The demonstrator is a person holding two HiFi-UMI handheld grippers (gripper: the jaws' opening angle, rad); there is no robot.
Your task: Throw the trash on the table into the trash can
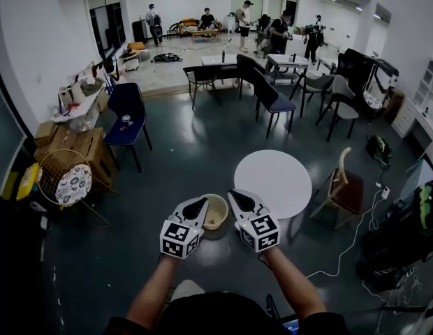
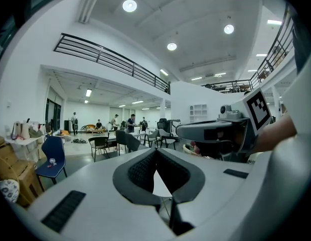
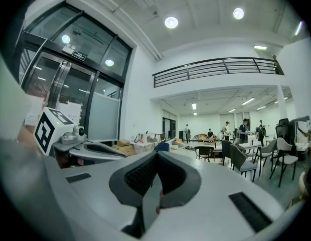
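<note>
Left gripper point(image 1: 201, 204) and right gripper point(image 1: 235, 195), each with a black-and-white square-marker cube, sit low centre in the head view, jaws closed on nothing, with the beige trash can point(image 1: 218, 215) on the floor between them and the round white table point(image 1: 283, 182) to its right.

A blue chair point(image 1: 128, 114) stands on a dark, glossy floor point(image 1: 195, 145). Just left of the chair sit wooden crates point(image 1: 80, 145). To its right are a cluster of dark chairs point(image 1: 269, 93) and a round white surface point(image 1: 283, 180). Behind the chair rise white walls point(image 1: 35, 40). High above it are a railed balcony point(image 2: 110, 59) and round ceiling lights point(image 2: 129, 5).
</note>
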